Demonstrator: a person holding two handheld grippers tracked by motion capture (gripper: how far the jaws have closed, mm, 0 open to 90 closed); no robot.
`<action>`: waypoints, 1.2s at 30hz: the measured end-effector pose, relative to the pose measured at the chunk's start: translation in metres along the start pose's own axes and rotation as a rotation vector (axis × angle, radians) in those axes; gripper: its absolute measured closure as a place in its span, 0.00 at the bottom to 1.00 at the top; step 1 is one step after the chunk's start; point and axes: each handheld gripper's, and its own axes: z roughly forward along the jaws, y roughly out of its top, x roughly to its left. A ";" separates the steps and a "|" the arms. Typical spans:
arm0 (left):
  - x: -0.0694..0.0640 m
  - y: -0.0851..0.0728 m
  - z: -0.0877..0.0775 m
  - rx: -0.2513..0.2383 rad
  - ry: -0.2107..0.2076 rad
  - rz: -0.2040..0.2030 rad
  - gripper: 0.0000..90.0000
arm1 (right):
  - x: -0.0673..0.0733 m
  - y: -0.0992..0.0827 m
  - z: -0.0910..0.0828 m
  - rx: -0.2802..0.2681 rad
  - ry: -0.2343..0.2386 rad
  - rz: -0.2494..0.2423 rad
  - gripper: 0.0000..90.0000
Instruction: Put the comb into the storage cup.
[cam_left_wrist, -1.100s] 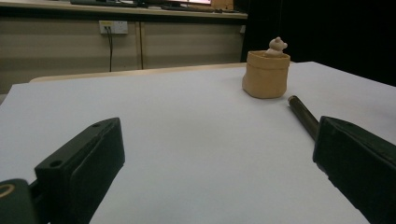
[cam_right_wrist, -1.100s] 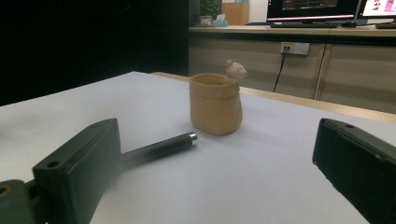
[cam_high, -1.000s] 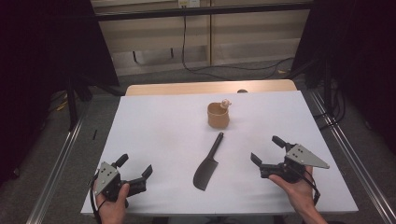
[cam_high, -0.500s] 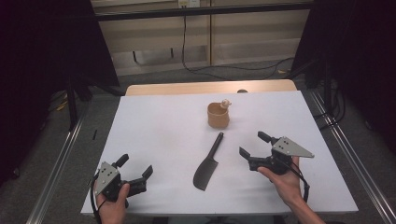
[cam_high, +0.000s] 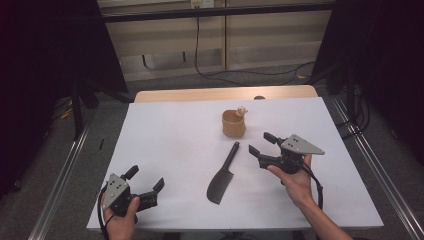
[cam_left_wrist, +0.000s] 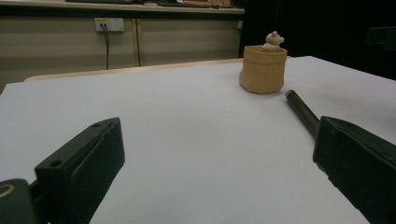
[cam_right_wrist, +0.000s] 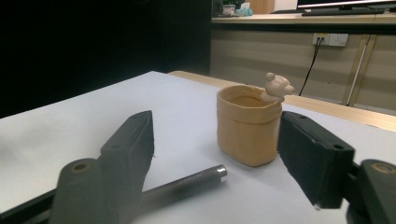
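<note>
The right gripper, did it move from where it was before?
Yes. The right gripper slid left across the table, closer to the knife and the tan cup, which both stayed put. Its jaws have been closing on nothing.

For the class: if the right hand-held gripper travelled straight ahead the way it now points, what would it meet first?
Most likely the tan cup, framed between the open jaws of the right hand-held gripper. The knife's handle lies lower, crossing below that line, so a low path might brush it first.

Both grippers black: right gripper (cam_high: 261, 144) carries grey three-cornered screwed plate; left gripper (cam_high: 146, 183) likewise. Black cables trail.
</note>
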 end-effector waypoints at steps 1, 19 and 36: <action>0.000 0.000 0.000 -0.001 0.001 0.001 0.03 | -0.001 0.001 0.003 0.015 0.009 0.005 0.39; 0.002 0.000 -0.001 -0.004 0.002 0.000 0.03 | -0.014 0.013 0.030 0.025 0.076 0.011 0.81; 0.001 0.000 0.001 0.003 -0.001 0.004 0.03 | -0.012 0.014 0.043 0.270 0.169 0.000 1.00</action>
